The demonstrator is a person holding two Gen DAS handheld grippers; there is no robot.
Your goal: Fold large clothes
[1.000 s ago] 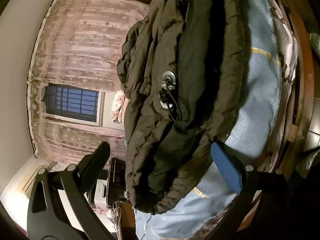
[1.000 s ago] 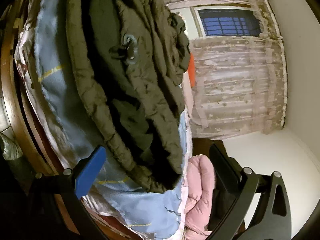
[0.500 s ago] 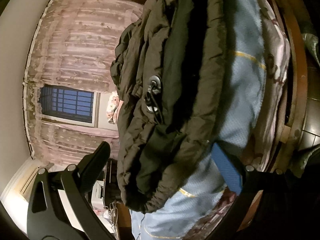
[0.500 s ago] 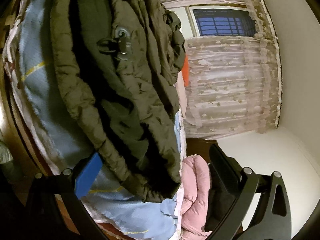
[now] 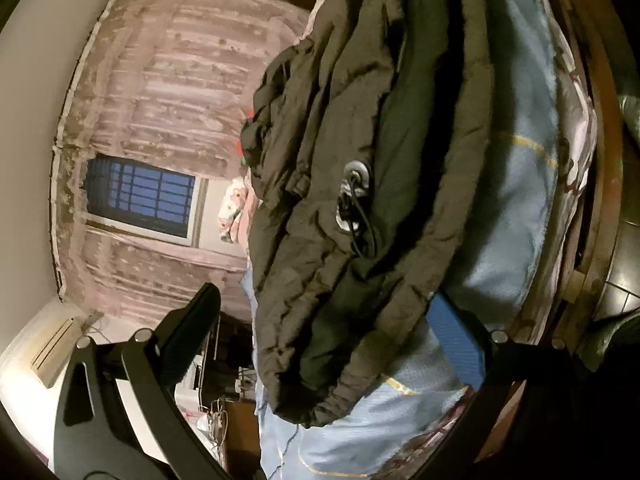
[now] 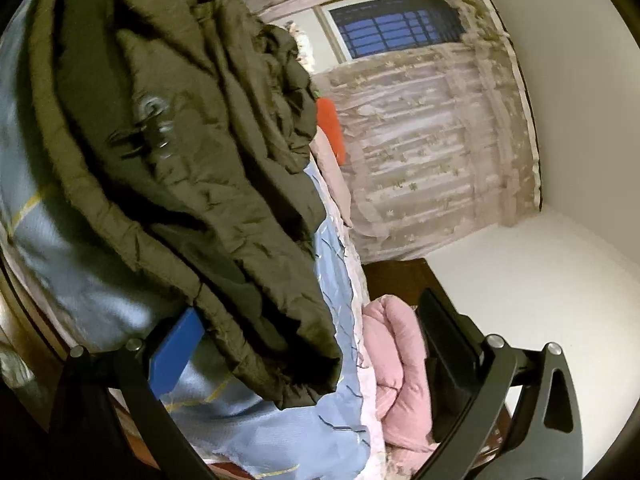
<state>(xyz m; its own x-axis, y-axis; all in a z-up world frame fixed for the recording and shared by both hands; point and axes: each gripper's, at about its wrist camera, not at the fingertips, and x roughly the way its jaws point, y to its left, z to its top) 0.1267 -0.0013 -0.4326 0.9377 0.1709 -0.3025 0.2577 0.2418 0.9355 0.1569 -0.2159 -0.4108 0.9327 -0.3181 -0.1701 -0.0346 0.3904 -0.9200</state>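
A dark olive padded jacket lies bunched on a light blue blanket on a bed, its drawcord toggle facing up. In the left wrist view my left gripper is open, with the jacket's hem hanging between the black finger and the blue pad. The right wrist view shows the same jacket, slightly blurred. There my right gripper is open too. The hem's corner sits between its fingers, and the jacket's edge overlaps the blue pad.
A wooden bed frame borders the blanket, with dark floor tiles beyond. A pink quilt and a red-orange item lie near the jacket. A barred window, lace curtains and cluttered furniture stand behind.
In the right wrist view the jacket has slid left and its edge now overlaps the blue pad; more pink quilt shows. The left view shifted only slightly. Both grippers stayed open.
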